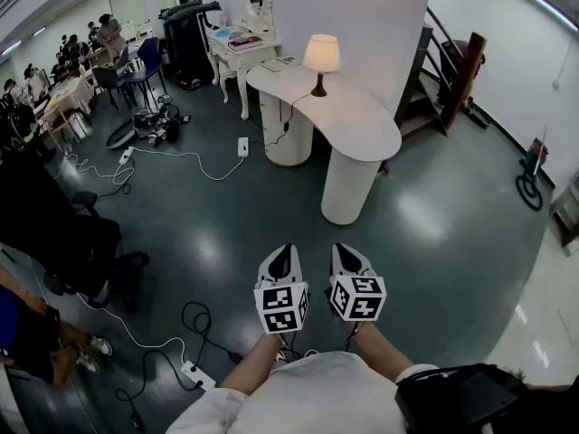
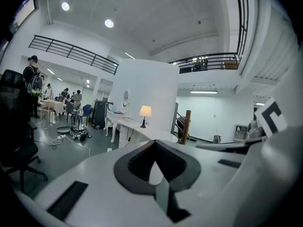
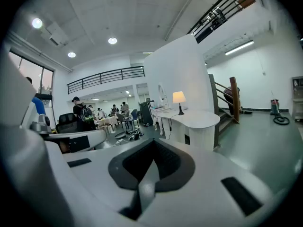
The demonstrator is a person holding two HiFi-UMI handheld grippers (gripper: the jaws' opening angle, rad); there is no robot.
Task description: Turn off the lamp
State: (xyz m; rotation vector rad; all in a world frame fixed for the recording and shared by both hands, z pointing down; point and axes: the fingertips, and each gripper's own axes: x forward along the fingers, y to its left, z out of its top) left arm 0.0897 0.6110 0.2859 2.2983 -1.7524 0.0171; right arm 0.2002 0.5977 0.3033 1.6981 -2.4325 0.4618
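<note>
White desk [image 1: 366,127] w/ 1 lit lamp [image 1: 321,57]; L gripper [image 1: 286,250] & R gripper [image 1: 344,249] both closed, empty.

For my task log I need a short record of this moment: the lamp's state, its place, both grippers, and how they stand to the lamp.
lamp: upright, lit, shade glowing
place: on the white curved table, beside the wall
left gripper: shut, nothing between the jaws
right gripper: shut, nothing between the jaws
grippers to lamp: far off across the floor, no contact
task: lamp not yet turned off
</note>
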